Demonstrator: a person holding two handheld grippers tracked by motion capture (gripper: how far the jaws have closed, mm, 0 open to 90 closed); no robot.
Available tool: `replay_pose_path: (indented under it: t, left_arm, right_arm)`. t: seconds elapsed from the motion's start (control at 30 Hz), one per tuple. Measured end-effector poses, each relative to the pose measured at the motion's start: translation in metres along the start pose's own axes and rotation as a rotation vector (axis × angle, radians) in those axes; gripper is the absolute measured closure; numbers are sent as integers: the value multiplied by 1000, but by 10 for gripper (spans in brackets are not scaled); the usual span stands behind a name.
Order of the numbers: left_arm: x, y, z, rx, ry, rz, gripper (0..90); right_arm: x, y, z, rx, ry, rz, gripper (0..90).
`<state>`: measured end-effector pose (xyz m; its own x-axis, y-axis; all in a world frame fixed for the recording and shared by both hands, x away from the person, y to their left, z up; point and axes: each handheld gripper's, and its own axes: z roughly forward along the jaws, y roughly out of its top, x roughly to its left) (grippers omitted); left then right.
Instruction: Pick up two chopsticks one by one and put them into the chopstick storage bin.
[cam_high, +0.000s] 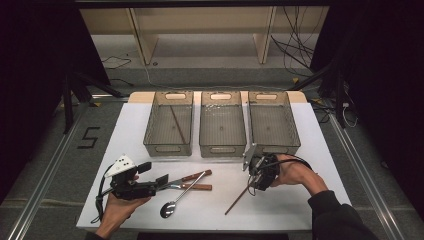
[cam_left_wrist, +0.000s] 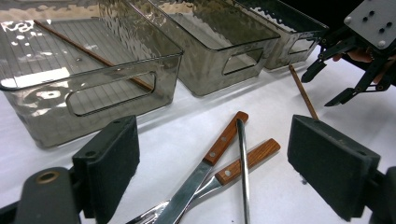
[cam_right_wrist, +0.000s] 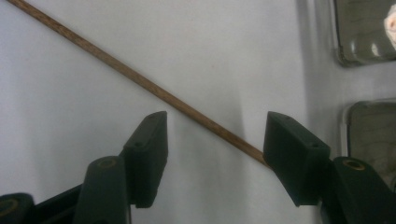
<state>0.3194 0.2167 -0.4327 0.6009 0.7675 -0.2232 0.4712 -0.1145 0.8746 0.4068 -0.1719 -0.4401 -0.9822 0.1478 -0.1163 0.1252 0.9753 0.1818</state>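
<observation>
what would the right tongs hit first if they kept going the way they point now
Most likely the loose chopstick on the white table. The right tongs point down with open jaws astride it, one pad apparently near its end. How far above it they are is unclear.

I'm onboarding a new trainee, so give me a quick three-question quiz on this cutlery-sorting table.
1. How many bins stand on the table?
2. True or false: the left bin already holds a chopstick.
3. What lies between the right gripper's fingers: A spoon, B loose chopstick, C knife?

Key: 1. Three. 2. True. 3. B; the fingers are open around it.
</observation>
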Motion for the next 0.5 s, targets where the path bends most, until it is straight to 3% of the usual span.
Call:
replay_pose_path:
  t: [0.3,0.5]
  left_arm:
    - [-3,-3,-4,-29,-1,20,163]
    - [-3,-5,-2,-17,-7,18,158]
  right_arm:
    - [-4,7,8,30,21,-51,478]
    - [-4,9,12,64,30,-67,509]
